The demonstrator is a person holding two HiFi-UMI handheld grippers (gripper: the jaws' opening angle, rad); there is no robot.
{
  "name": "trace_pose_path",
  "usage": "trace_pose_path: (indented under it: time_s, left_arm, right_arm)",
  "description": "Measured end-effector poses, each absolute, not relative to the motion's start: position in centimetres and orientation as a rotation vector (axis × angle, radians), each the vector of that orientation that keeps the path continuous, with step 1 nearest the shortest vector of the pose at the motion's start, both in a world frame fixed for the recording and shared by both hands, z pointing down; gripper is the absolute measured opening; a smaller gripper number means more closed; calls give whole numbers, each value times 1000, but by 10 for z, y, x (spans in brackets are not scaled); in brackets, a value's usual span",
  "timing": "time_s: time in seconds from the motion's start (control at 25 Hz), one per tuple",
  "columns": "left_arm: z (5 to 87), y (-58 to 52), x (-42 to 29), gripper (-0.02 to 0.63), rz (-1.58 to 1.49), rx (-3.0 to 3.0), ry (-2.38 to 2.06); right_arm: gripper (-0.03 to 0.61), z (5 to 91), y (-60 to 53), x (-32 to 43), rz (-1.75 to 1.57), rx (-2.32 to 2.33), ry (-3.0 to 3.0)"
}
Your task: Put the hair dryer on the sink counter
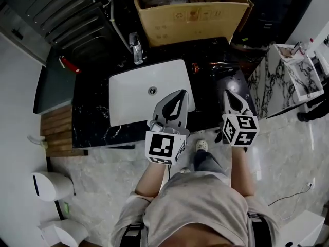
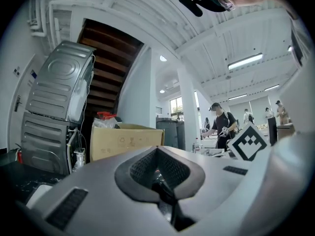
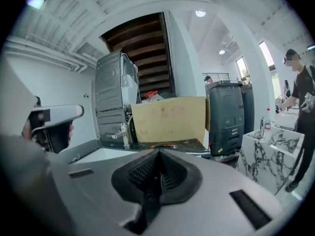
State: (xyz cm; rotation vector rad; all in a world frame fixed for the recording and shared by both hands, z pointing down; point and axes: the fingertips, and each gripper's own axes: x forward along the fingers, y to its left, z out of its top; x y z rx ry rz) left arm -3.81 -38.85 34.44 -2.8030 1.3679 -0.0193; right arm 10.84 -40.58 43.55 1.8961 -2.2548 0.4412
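Evidently the hair dryer (image 1: 213, 65) is already down: a dark body with copper-coloured trim lies on the black marbled tabletop (image 1: 92, 112), just right of the white basin (image 1: 139, 94) and in front of the cardboard box (image 1: 190, 14). It is dim against the stone, so its long axis is hard to read; it seems to run across, along the tabletop's length. The right gripper (image 1: 226, 93) is clenched on nothing and raised over the tabletop's near right part. The dryer is just beyond its tips, so it is the nearer of the two. The left gripper (image 1: 180, 92) is likewise closed and empty, held over the basin's right edge. A faucet (image 1: 136, 48) stands behind the basin. The tabletop looks glossy and hard. A pale marbled floor (image 1: 103, 169) lies below, a white veined block (image 1: 288, 81) stands to the right, and people (image 2: 224, 124) work in the bright hall behind.
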Motion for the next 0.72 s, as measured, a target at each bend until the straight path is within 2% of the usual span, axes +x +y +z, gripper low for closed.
trace_pose_path:
  time_s: [0.32, 0.72]
  left_arm:
    - [335, -338, -48, 9, 19, -2809, 1318]
    - [328, -284, -54, 9, 44, -2814, 1263]
  right_arm:
    - [9, 381, -337, 95, 312, 1961, -2348]
    - [9, 351, -263, 87, 188, 2016, -2365]
